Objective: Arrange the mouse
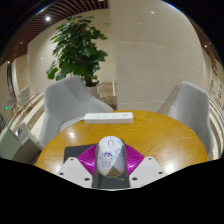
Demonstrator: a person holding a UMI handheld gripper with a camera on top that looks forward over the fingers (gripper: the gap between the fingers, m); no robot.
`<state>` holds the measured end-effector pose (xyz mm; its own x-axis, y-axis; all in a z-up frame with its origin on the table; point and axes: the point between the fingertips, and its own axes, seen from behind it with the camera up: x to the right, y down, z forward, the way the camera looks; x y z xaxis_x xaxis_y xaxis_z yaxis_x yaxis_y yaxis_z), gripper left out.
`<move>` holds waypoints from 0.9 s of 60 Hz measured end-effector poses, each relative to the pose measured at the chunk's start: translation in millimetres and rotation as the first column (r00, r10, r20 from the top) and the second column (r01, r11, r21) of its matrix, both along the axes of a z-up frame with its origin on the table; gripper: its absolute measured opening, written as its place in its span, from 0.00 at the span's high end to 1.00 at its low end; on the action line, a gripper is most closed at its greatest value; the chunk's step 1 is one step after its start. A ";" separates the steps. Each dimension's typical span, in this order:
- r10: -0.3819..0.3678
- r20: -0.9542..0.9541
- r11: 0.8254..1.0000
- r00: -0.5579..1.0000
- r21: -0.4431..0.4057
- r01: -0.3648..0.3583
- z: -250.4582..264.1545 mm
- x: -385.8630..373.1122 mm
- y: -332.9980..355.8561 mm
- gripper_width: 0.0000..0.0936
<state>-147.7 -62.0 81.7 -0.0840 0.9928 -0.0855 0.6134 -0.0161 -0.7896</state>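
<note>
Mouse (110,157), white, pinched between the pink pads of the gripper (110,172).
Beneath: dark mat (80,151) on round wooden table (150,132); beyond: white keyboard (108,117), two chairs (68,100), potted plant (78,48).

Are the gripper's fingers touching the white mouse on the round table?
Touching. In the gripper view, the white mouse sits between the gripper's pink pads, no gap visible on either side.
</note>
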 end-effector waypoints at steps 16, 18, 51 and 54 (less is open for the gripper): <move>0.020 0.116 0.995 0.993 0.091 -0.031 -96.4 20.0 -61.2 0.53; 0.019 0.110 0.994 0.994 0.103 -0.030 -98.3 19.4 -61.4 0.49; -0.082 0.149 0.991 0.985 0.121 0.064 57.5 184.7 -6.2 0.07; -0.082 0.160 0.991 0.984 0.118 0.064 64.5 208.5 -3.2 0.07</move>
<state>60.8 -65.2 146.2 -0.0049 0.9998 0.0195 0.7351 0.0168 -0.6777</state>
